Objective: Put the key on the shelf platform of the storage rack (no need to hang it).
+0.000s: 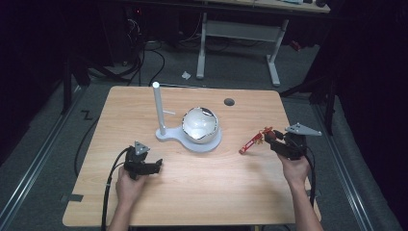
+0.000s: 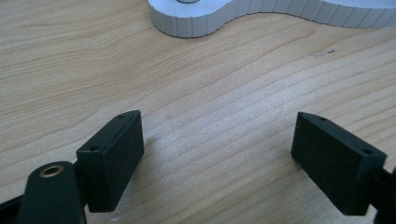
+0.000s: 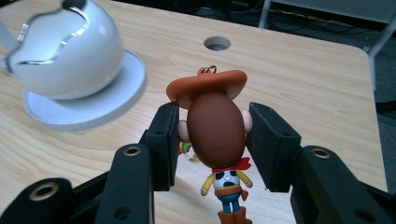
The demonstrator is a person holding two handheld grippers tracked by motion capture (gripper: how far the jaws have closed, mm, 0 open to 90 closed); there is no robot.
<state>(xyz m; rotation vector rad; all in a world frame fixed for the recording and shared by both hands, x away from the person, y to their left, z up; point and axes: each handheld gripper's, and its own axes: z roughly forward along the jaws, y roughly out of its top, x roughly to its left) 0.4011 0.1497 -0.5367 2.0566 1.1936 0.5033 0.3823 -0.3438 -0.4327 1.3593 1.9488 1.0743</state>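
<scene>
A small cowboy doll (image 3: 215, 135) with a brown hat and a metal ring on top hangs with its head clamped between the pads of my right gripper (image 3: 214, 116). In the high view the right gripper (image 1: 272, 137) is raised above the table's right side, and the doll's red strap (image 1: 249, 143) dangles to its left. My left gripper (image 1: 156, 165) rests low near the front left, jaws wide apart over bare wood. Nothing lies between the left gripper's pads (image 2: 114, 154).
A white stand (image 1: 192, 140) with a tall post (image 1: 158, 108) carries a white egg-like shell (image 1: 200, 124) with a jagged opening at the table's middle. A round cable hole (image 1: 229, 102) sits behind it. Desk legs and cables lie on the floor beyond.
</scene>
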